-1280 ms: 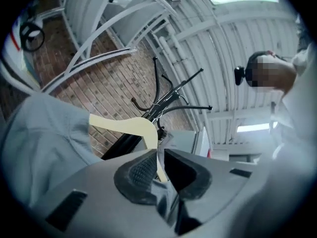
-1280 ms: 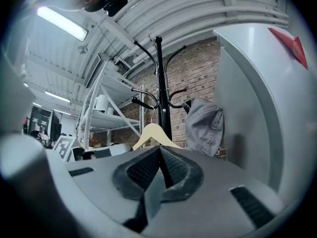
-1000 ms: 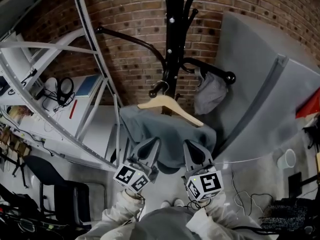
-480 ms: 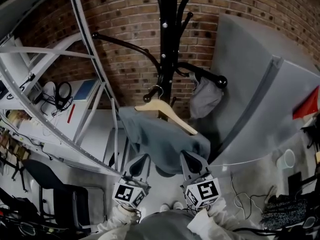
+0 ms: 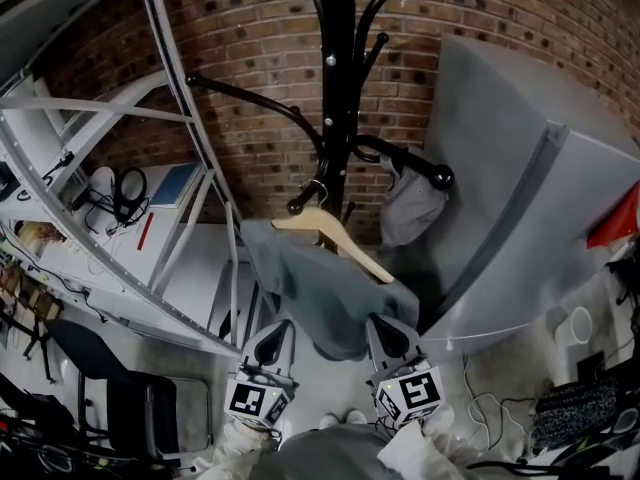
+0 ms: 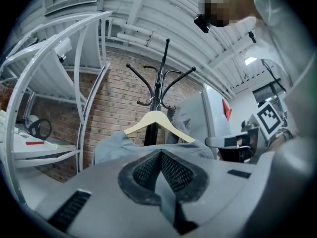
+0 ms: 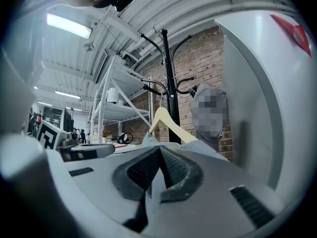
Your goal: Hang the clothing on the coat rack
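A black coat rack (image 5: 340,88) stands against the brick wall. A wooden hanger (image 5: 340,240) hangs by its hook from one of the rack's lower arms, and a grey garment (image 5: 320,288) is draped over it. Both grippers are at the garment's lower edge. My left gripper (image 5: 270,336) is under its left side and my right gripper (image 5: 388,336) under its right. In the left gripper view the jaws (image 6: 161,170) are shut with a strip of grey cloth pinched between the pads, below the hanger (image 6: 157,120). The right gripper (image 7: 159,168) is shut on cloth the same way.
A second grey cloth (image 5: 412,200) hangs from a knobbed arm on the rack's right. White metal shelving (image 5: 170,168) with cables and a blue book fills the left. A large grey cabinet (image 5: 520,188) stands close on the right. A dark chair (image 5: 110,368) is at the lower left and a cup (image 5: 575,320) on the floor at the right.
Both grippers have dropped lower in the head view and drawn the garment's hem down, so the cloth hangs longer below the hanger. The hanger stays on the rack's arm.
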`<state>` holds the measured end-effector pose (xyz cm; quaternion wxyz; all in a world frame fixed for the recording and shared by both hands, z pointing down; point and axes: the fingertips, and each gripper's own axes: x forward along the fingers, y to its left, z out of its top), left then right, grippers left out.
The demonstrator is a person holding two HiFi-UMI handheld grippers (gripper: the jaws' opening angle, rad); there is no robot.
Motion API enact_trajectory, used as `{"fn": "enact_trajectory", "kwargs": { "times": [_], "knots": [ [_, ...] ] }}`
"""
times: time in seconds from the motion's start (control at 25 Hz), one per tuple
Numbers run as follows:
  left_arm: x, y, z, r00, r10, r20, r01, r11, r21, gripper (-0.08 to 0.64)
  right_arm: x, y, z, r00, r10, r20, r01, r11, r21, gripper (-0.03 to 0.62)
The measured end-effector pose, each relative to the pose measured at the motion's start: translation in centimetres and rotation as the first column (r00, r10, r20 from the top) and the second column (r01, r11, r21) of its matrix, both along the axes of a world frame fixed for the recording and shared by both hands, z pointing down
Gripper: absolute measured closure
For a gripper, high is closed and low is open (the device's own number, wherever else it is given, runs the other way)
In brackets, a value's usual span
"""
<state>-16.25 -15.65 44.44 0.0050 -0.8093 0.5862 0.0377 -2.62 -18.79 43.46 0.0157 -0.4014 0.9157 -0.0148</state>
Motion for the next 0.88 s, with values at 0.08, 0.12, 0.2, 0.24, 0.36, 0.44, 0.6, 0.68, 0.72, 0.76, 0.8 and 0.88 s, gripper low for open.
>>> {"fn": "enact_trajectory", "kwargs": {
  "times": [0.08, 0.12, 0.2, 0.24, 0.36, 0.44, 0.6, 0.68, 0.72, 0.76, 0.8, 0.88],
  "knots": [
    [0.1, -0.1, 0.1, 1.000, 0.004, -0.001, -0.004, 1.000, 0.000, 0.552, 0.0, -0.1, 0.0, 1.000, -0.001, 0.000, 0.001, 1.000, 0.001, 0.569],
    [0.1, -0.2, 0.4, 1.000, 0.007, 0.002, -0.007, 1.000, -0.002, 0.552, 0.0, -0.1, 0.0, 1.000, -0.001, 0.000, 0.001, 1.000, 0.001, 0.569],
    [0.2, -0.3, 0.5, 1.000, 0.013, -0.006, -0.013, 1.000, -0.011, 0.552, 0.0, -0.3, 0.1, 1.000, -0.002, 0.000, 0.002, 1.000, 0.000, 0.569],
    [0.4, -0.5, 0.1, 1.000, 0.012, -0.016, -0.012, 1.000, -0.015, 0.551, 0.0, -0.4, 0.1, 1.000, -0.003, 0.000, 0.003, 1.000, 0.000, 0.569],
    [0.4, -0.8, -0.1, 1.000, 0.005, -0.009, -0.005, 1.000, -0.008, 0.551, -0.1, -0.6, 0.0, 1.000, -0.009, 0.006, 0.009, 1.000, 0.004, 0.569],
    [0.1, -1.0, 0.4, 1.000, 0.002, 0.011, -0.002, 1.000, 0.004, 0.551, -0.2, -0.7, 0.0, 1.000, -0.012, 0.009, 0.012, 1.000, 0.010, 0.569],
    [-0.1, -1.1, 0.3, 1.000, -0.017, 0.005, 0.017, 1.000, 0.004, 0.551, -0.4, -0.8, -0.1, 1.000, -0.020, 0.014, 0.020, 1.000, 0.014, 0.569],
    [-0.2, -1.1, 0.4, 1.000, -0.023, 0.000, 0.023, 1.000, -0.001, 0.551, -0.5, -0.9, -0.1, 1.000, -0.022, 0.015, 0.022, 1.000, 0.011, 0.569],
    [-0.3, -1.2, 0.5, 1.000, -0.025, -0.003, 0.025, 1.000, -0.003, 0.551, -0.5, -0.9, -0.1, 1.000, -0.023, 0.015, 0.023, 1.000, 0.009, 0.569],
    [-0.4, -1.3, 0.7, 1.000, -0.027, -0.006, 0.027, 1.000, -0.004, 0.551, -0.5, -1.0, -0.1, 1.000, -0.024, 0.016, 0.023, 1.000, 0.008, 0.569],
    [-0.5, -1.4, 0.9, 1.000, -0.029, -0.009, 0.029, 1.000, -0.004, 0.551, -0.4, -1.1, -0.1, 1.000, -0.024, 0.016, 0.024, 1.000, 0.008, 0.569],
    [-0.6, -1.6, 1.3, 0.999, -0.031, -0.014, 0.031, 0.999, -0.007, 0.551, -0.4, -1.3, 0.0, 1.000, -0.025, 0.017, 0.025, 1.000, 0.008, 0.569]
  ]
}}
